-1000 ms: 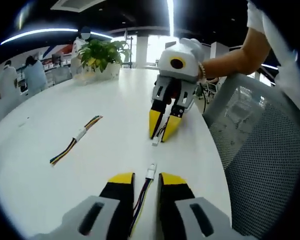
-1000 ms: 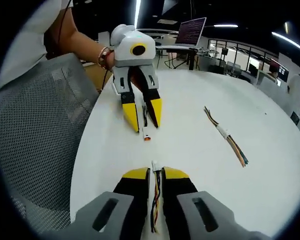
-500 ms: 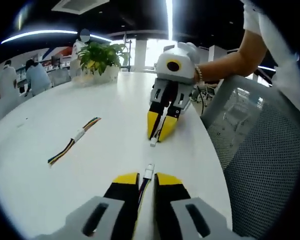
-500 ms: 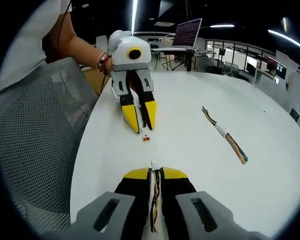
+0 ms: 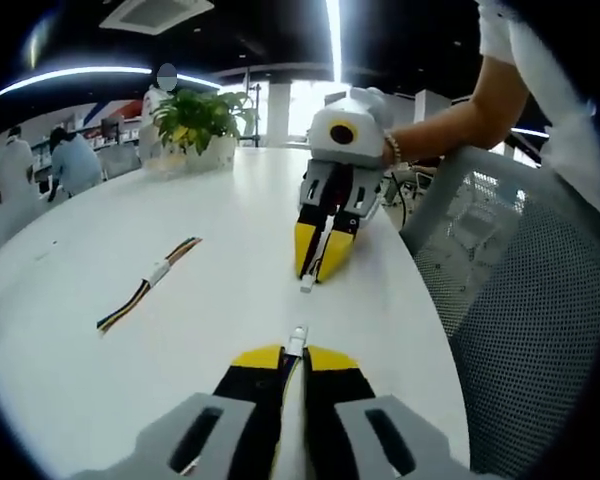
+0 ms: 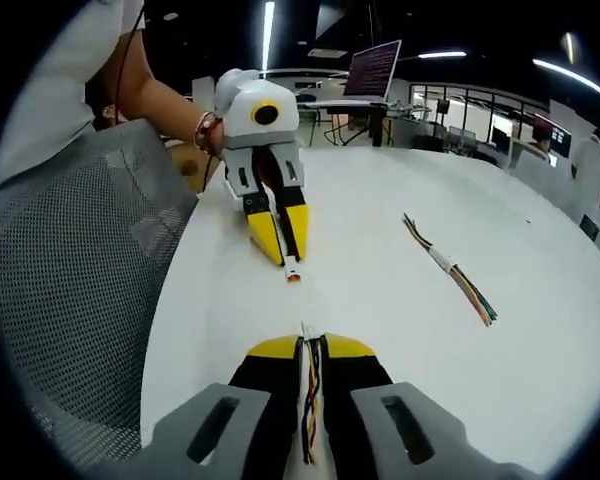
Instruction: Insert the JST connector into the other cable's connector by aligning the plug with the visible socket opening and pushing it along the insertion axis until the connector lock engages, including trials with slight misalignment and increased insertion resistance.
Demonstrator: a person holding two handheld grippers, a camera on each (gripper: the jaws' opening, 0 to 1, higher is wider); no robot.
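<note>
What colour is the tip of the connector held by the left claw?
Orange-red tip on the white connector, best in the right gripper view.

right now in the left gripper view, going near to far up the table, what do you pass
left gripper shut on its cable → that cable's connector → right gripper's connector → right gripper → plant at the far edge of the table

white table (image 5: 230, 240) smooth, slightly glossy, reflects ceiling lights. chair back (image 6: 70, 260) grey woven mesh, matt. left gripper (image 5: 292, 365) smooth plastic, matt black jaws with yellow tips. right gripper (image 6: 313, 350) same finish. spare cable (image 6: 450, 268) with thin plastic-coated coloured wires. pot plant (image 5: 195, 115) leaves glossy.
</note>
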